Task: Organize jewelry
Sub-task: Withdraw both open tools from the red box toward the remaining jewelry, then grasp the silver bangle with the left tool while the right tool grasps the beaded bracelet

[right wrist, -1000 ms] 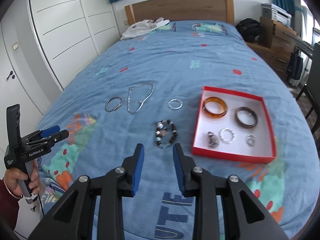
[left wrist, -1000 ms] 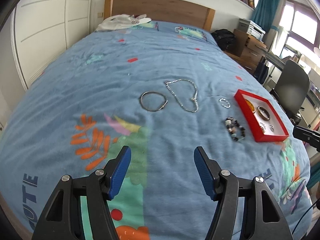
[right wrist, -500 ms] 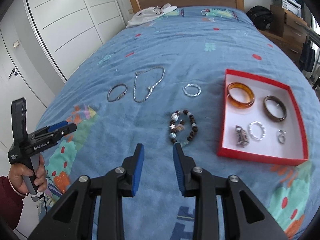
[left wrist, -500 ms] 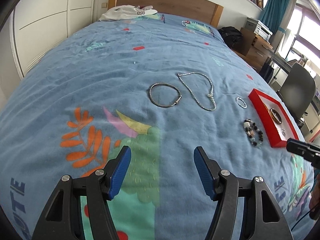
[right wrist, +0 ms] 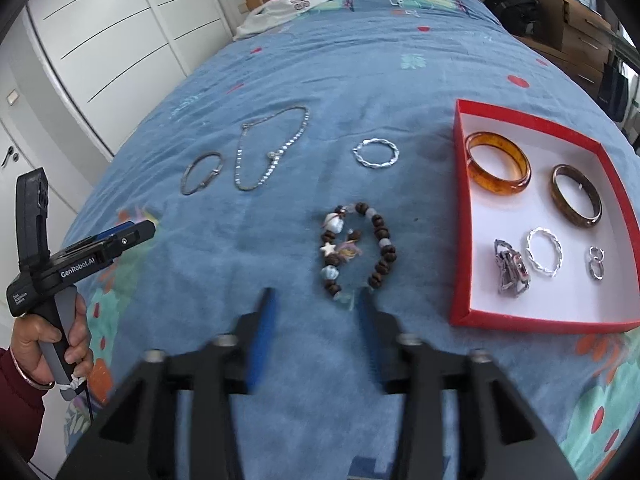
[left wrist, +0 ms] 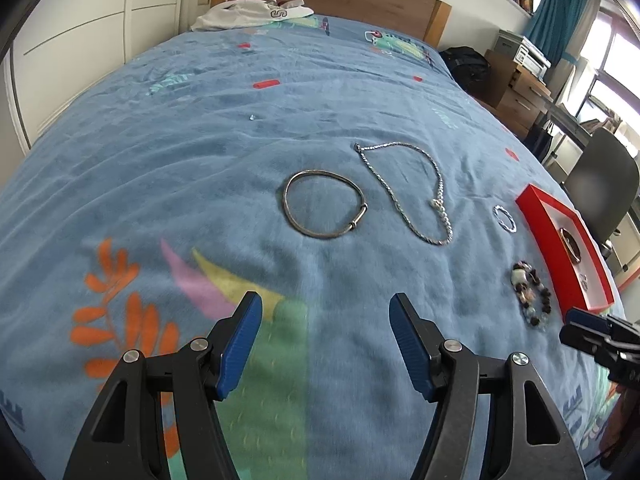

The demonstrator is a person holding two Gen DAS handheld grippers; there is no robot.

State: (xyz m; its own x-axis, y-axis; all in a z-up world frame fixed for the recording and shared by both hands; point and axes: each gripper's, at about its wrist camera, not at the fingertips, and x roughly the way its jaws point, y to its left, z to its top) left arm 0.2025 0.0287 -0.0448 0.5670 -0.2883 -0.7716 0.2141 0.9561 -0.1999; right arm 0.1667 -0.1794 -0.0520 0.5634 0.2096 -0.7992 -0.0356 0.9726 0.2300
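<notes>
A: Four pieces are loose on the bed (right wrist: 360, 60): beaded bracelet (right wrist: 357, 249), twisted silver ring (right wrist: 376, 153), chain necklace (right wrist: 272, 148), thin bangle (right wrist: 200, 173). Red box (right wrist: 622, 216) already holds five: amber bangle (right wrist: 498, 167), brown bangle (right wrist: 576, 196), watch (right wrist: 511, 272), a second twisted ring (right wrist: 543, 252), small rings (right wrist: 596, 263).

B: What changed in the last second?

A: Right gripper (right wrist: 314, 320) has closed in on the beaded bracelet. A second ago the jaws were narrow and well short of it; now they're spread roughly bracelet-wide, tips just beside its near edge, nothing held. The fingers are blurred, so probably mid-motion.

B: Left?

A: Left gripper (left wrist: 322, 330) has also moved forward and lower. Bangle (left wrist: 324, 204) and necklace (left wrist: 408, 192) sit larger in its view, and the bangle is dead ahead. Jaws wide as before, holding nothing, well short of the bangle.

B: Meaning?

A: My read: the beaded bracelet is the next pick, then a short carry right into the box. Left is lining up on the bangle.

B: Risks?

A: Bracelet's floppy on soft bedding; pinching one strand could let it slip or snag the blanket. Flat metal pieces will be harder still to get under.
</notes>
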